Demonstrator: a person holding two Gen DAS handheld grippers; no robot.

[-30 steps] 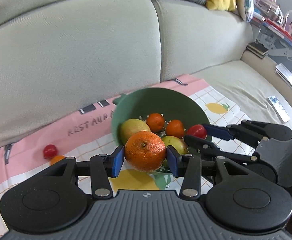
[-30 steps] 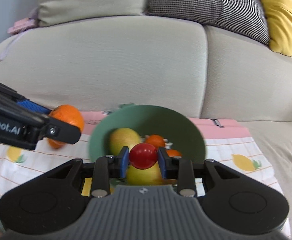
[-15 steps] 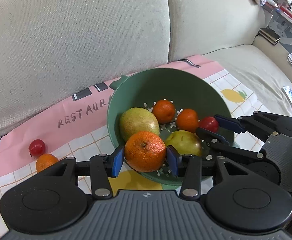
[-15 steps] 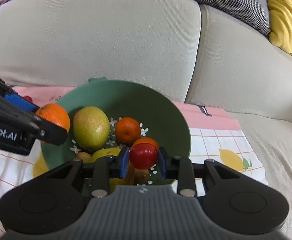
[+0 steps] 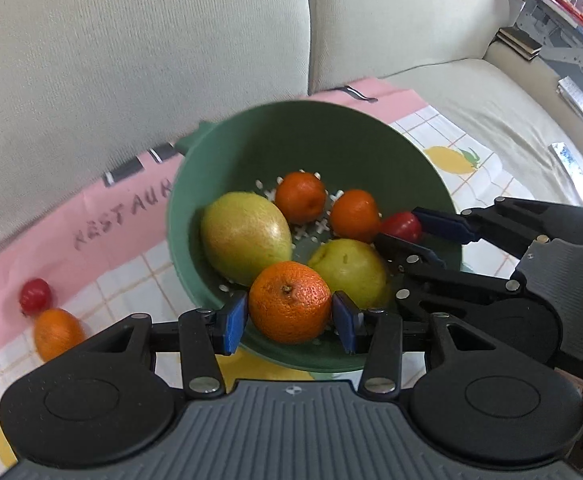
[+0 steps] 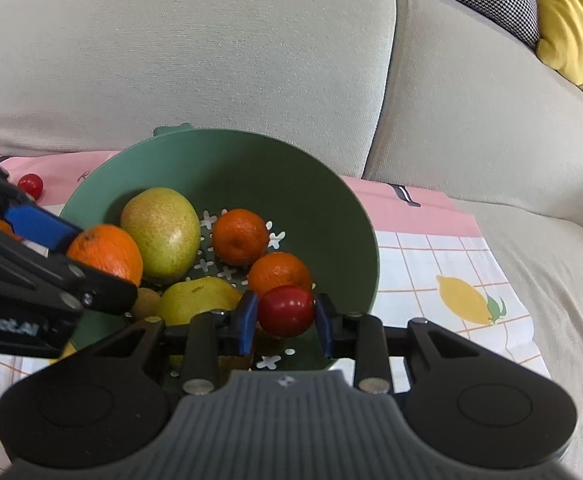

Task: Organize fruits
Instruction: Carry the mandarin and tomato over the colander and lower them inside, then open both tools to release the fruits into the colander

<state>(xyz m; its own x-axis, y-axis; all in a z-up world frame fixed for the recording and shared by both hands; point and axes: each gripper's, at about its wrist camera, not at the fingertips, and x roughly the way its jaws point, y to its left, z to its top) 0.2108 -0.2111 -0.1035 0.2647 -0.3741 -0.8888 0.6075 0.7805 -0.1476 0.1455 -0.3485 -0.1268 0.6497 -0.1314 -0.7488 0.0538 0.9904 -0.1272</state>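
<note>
Green colander: plastic, perforated, standing on a pink and checked cloth spread over a beige sofa; it holds two pears and two small mandarins.
Left gripper: jaws part-way closed on a large orange, held just above the colander's near rim.
Right gripper: jaws narrow, clamped on a cherry tomato over the colander's near side.
Loose fruit: one cherry tomato and one small mandarin lie touching on the cloth, well left of the colander.
Handling, orange: likely firm and fairly heavy, with a dimpled peel that grips well; hold across its widest part.
Handling, tomato: probably light, smooth and easily crushed; hold gently at mid-height.
</note>
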